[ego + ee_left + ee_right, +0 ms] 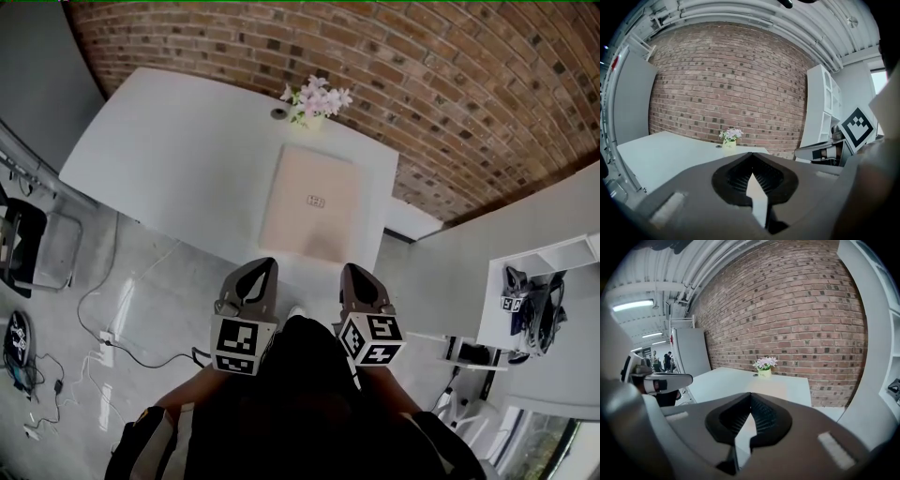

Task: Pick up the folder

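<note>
Closest to us is the person's dark clothing, low in the head view, and just past it the two marker cubes, one on each tool. The left gripper (264,267) and the right gripper (354,273) are side by side and point ahead towards the near edge of the white table (169,159). In the left gripper view we see the left gripper (752,154) with its tongs pressed together at the tips and nothing pinched between them. The right gripper (750,394) reads the same in its own view, with the tips together and empty.

Beyond the tips, the folder (311,202) lies flat on the table. It is pale beige with a small mark at its centre, and its near edge sits close to the table's near edge. Neither tool touches it. The right gripper view shows the folder (768,389) as a pale patch on the tabletop, just above the closed jaws.

Behind the folder, near the table's far edge, stands a small pot of pink and white flowers (314,101), with a small dark round thing (278,113) beside it. Farthest back is the brick wall (422,75). To the right, a white shelf (534,272) holds dark items. Cables (103,328) trail across the floor on the left.
</note>
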